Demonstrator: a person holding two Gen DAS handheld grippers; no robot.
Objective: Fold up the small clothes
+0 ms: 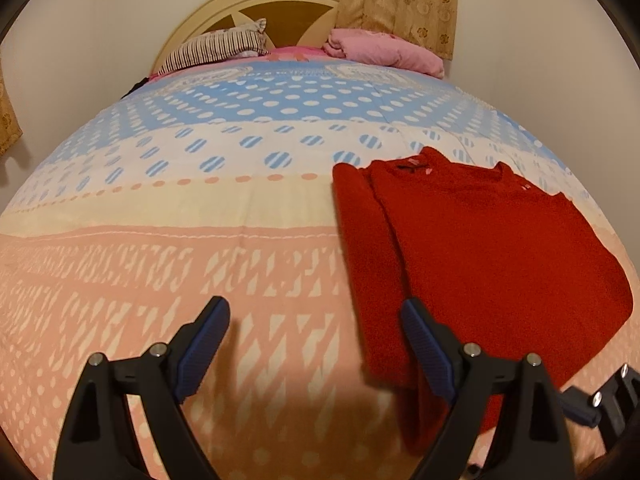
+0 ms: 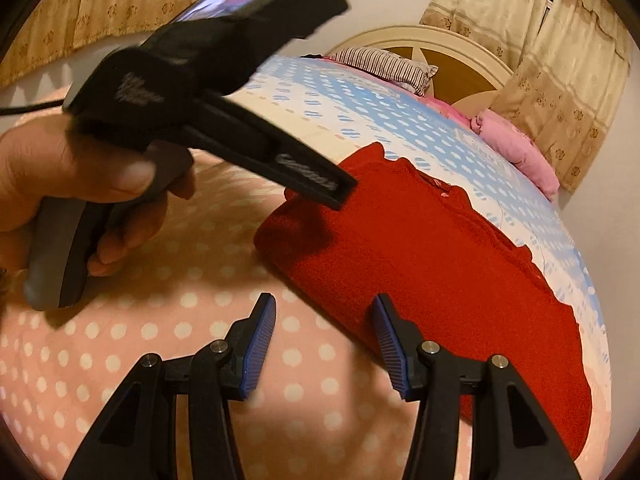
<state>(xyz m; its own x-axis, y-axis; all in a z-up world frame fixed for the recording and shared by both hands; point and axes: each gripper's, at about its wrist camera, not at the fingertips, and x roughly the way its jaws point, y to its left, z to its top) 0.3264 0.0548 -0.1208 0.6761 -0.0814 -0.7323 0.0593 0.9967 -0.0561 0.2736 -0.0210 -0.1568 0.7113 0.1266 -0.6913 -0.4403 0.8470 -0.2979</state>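
Sweater (image 1: 480, 248) soft, light, limp; I pinch its near folded edge; left gripper (image 1: 316, 340) wide, empty; right gripper (image 2: 324, 344) half-open, empty.

— What can we not confirm from the left wrist view?

— The red knitted sweater (image 1: 480, 240) has its near hem covered by the black gripper finger (image 1: 432, 344). The bottom edge crops that gripper's body.

— And the right wrist view?

— The other black handheld gripper (image 2: 224, 92) is blurred; its printed lettering is unreadable to us. It hides the sweater's far corner. The person's hand (image 2: 80, 184) is cut off at the left edge.
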